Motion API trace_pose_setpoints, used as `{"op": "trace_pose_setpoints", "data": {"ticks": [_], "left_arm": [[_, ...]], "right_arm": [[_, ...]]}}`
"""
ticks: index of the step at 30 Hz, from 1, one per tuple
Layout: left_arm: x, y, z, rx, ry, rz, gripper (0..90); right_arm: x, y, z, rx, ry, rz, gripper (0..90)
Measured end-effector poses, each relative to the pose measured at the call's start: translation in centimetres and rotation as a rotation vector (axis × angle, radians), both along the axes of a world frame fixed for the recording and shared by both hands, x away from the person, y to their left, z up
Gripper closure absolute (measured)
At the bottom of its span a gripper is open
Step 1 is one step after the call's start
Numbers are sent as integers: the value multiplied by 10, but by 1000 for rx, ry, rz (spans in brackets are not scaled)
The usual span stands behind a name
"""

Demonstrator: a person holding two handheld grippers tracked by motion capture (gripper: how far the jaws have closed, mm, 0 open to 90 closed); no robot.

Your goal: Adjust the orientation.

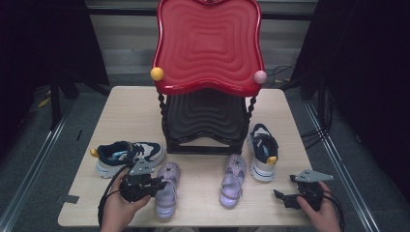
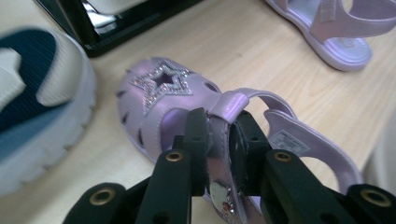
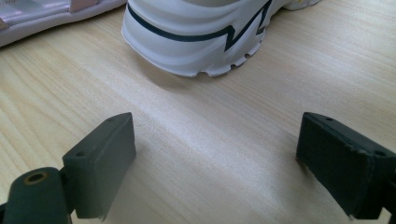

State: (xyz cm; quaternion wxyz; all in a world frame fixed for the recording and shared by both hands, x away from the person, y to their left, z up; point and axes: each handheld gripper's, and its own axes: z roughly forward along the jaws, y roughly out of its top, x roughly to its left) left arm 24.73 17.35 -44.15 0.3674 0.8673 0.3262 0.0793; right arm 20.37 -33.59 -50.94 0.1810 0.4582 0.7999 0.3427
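Our left claw (image 2: 219, 140) has its two black jaws pinched tight on the strap of the lilac sandal (image 2: 187, 107), the strap squeezed flat between the pads, with a shiny buckle just below them. That sandal (the one with a glittery star on its toe) lies flat on the counter (image 1: 130, 111) at our near left, toe pointing away from us; in the high view the left claw (image 1: 157, 183) sits against its left side, our left hand (image 1: 118, 208) behind it. Just to the sandal's left stands the navy and white sneaker (image 1: 126, 157), lying crosswise with its toe toward the sandal, close but not touching as far as we can tell. Further right lies the second lilac sandal (image 1: 232, 181), well apart from the first. Beyond it stands the other sneaker (image 1: 263, 152), its toe pointing toward us. Our right claw (image 3: 219, 163) hovers low over bare wood at the near right with its jaws spread wide and nothing between them, the white sole of that sneaker (image 3: 196, 37) ahead of it. Behind everything, at the middle back of the counter, rises the shoe rack (image 1: 208, 121), a black lower shelf under a red wavy top tray (image 1: 208, 43).
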Motion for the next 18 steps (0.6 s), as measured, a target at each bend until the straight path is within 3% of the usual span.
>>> {"op": "trace_pose_setpoints", "data": {"ticks": [1, 8, 10, 15, 18], "left_arm": [[1, 0, 1, 9, -27, -7, 782], [8, -9, 12, -43, -148, -42, 806], [12, -15, 12, -39, -166, -54, 806], [21, -22, -3, 9, -157, -77, 801], [22, -20, -8, -8, -127, -71, 795]], "right_arm": [[0, 0, 0, 0, 0, 0, 112], [0, 0, 0, 0, 0, 0, 111], [0, 0, 0, 0, 0, 0, 111], [0, 0, 0, 0, 0, 0, 111], [0, 0, 0, 0, 0, 0, 111]]}}
